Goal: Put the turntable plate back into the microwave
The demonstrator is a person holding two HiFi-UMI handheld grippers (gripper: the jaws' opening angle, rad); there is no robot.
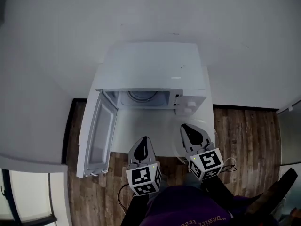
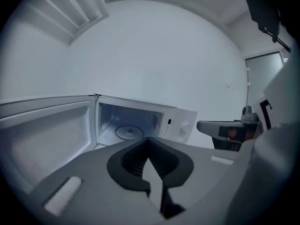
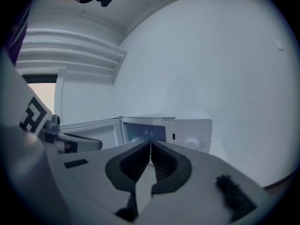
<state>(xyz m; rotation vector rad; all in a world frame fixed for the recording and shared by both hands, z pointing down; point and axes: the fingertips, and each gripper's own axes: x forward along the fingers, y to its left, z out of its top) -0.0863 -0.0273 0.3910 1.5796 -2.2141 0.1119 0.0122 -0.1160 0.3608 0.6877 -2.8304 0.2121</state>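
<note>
The white microwave [image 1: 155, 72] stands on a white stand with its door [image 1: 99, 133] swung open to the left. A round ring [image 2: 129, 132] lies on the floor of its cavity. A clear glass turntable plate [image 1: 178, 144] lies on the stand in front of the microwave, at the right, faint against the white top. My right gripper [image 1: 186, 128] hovers over this plate, shut and empty. My left gripper [image 1: 144, 140] is shut and empty too, in front of the open cavity. Both point toward the microwave [image 3: 190, 130].
The stand [image 1: 141, 126] is narrow, with wooden floor [image 1: 244, 135] on both sides. White walls close in behind and to the left. The open door [image 2: 47, 135] juts out on the left of the stand. A dark object [image 1: 277, 192] sits at the lower right.
</note>
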